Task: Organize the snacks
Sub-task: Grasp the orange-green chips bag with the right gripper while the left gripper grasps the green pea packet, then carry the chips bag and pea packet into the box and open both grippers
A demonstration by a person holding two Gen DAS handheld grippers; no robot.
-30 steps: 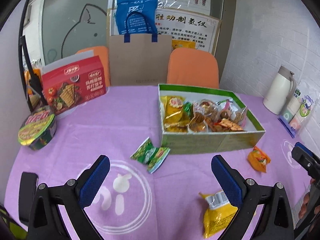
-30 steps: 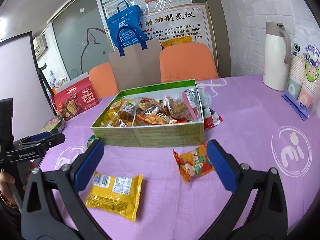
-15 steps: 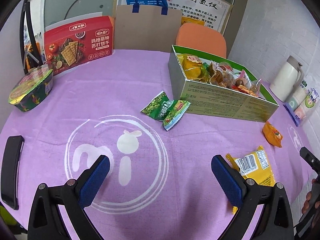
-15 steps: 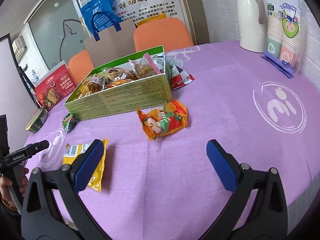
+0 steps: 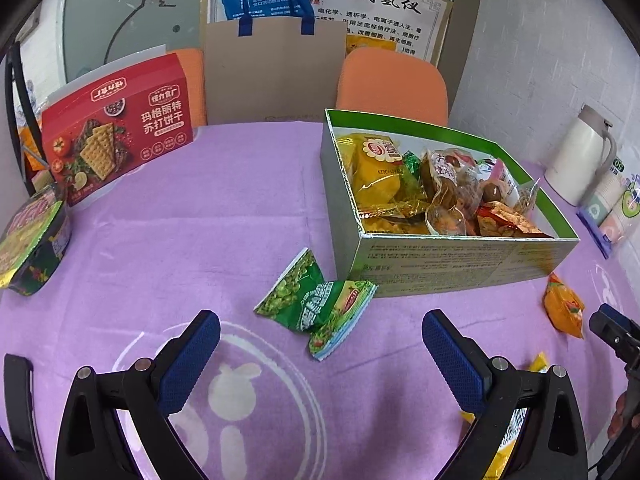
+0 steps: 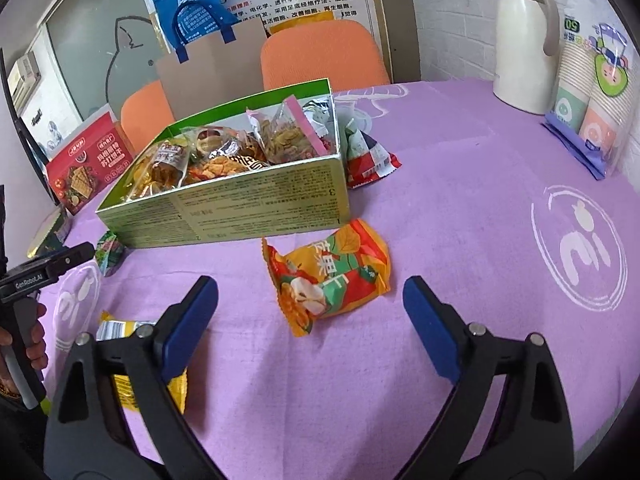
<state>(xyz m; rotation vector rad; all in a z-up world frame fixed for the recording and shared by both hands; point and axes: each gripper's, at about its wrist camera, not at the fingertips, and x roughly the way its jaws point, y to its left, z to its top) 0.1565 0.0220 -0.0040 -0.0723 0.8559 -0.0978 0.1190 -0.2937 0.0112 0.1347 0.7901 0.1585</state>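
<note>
Both tongs are gaping wide, holding nothing. Just ahead of the left tongs (image 5: pixel 320 350), 2 crinkly green packets (image 5: pixel 316 306) are lying on the purple cloth (image 5: pixel 200 220). The right tongs (image 6: pixel 310 312) are framing a puffy orange packet (image 6: pixel 332 276). Beyond both, the rectangular cardboard box (image 6: pixel 256 216) is sitting full of glossy snacks.

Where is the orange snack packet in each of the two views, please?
Left wrist view: the orange snack packet lies at the far right edge, on the purple cloth, right of the green box.
Right wrist view: the packet lies in the centre, just in front of the box, between the open claw's pads.
Shared landmark: the green box of snacks.
</note>
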